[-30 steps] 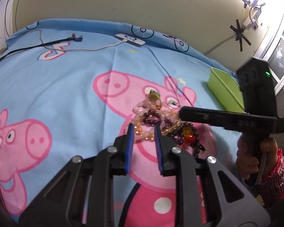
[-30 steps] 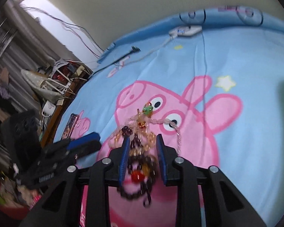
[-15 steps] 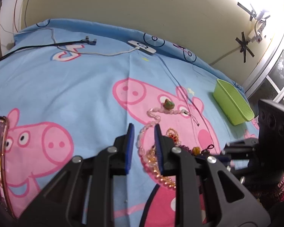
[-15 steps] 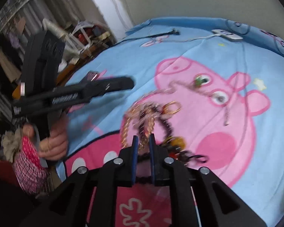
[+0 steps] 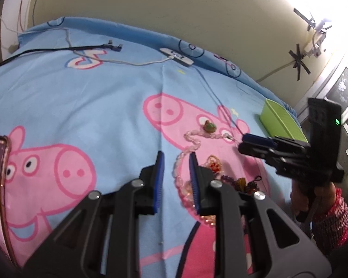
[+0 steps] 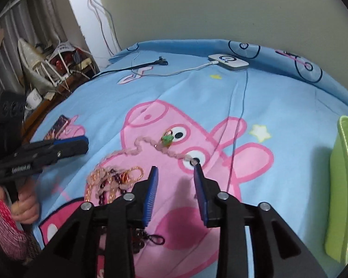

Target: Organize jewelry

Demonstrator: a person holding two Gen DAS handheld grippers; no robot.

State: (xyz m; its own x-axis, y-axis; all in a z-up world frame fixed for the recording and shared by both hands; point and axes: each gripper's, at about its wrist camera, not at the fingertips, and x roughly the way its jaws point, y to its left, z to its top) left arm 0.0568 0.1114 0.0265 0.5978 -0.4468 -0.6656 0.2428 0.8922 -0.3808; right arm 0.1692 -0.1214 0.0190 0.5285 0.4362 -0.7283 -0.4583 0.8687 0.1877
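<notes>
Left wrist view: the left gripper (image 5: pixel 175 180) hovers over the bedsheet (image 5: pixel 92 97), its jaws parted a little and empty, with a loop of the pink bead necklace (image 5: pixel 192 142) lying on the cloth beneath the gap; the tangled heap of bracelets (image 5: pixel 232 178) sits just beside its right finger, and the green tray (image 5: pixel 280 120) stands well apart toward the wall. The right gripper (image 5: pixel 243 139) reaches in near the necklace's far end. Right wrist view: the right gripper's (image 6: pixel 175 185) jaws have just been opening and nothing lies between them — the necklace (image 6: pixel 150 144) with its green charm (image 6: pixel 167 137) runs just ahead of the fingertips, the heap (image 6: pixel 111 180) to their left, the tray (image 6: pixel 338 185) already holding a few pieces. Likely hazards — a pinch on one strand would probably drag the entangled neighbours along, and round beads could slip from narrow pads before reaching the tray; soft cloth may also bunch under a low approach.
</notes>
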